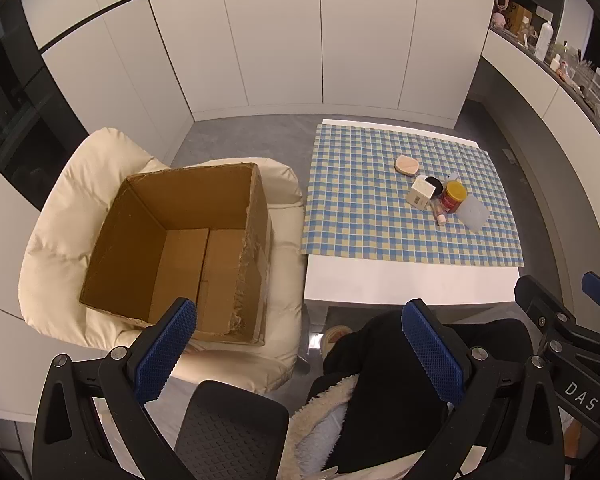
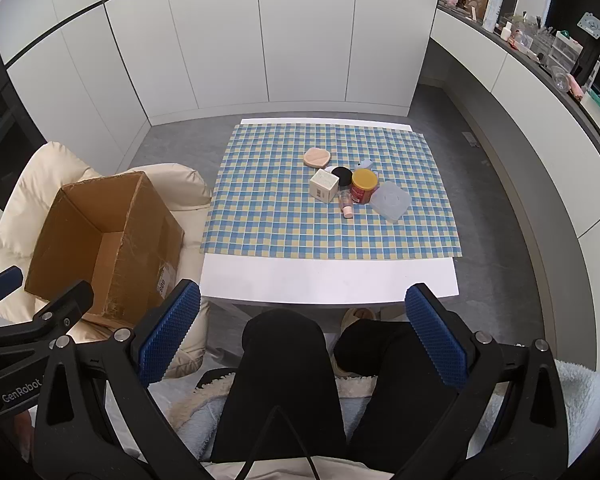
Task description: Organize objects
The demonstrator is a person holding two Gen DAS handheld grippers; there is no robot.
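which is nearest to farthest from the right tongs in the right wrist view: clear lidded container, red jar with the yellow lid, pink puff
Measured from the right tongs, which hang open over the person's lap:
1. Clear lidded container, right end of the cluster, nearest the table's front edge.
2. Red jar with yellow lid, just behind and left of it.
3. Pink puff, at the back of the cluster.

White table [image 2: 328, 280]: checked cloth [image 2: 260, 216] on top; cream chair [image 1: 56, 240] carries cardboard box [image 1: 172, 248].

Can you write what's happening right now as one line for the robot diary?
stage: start | left gripper: jaws open, empty | right gripper: jaws open, empty | items: clustered on checkered cloth | cardboard box: empty
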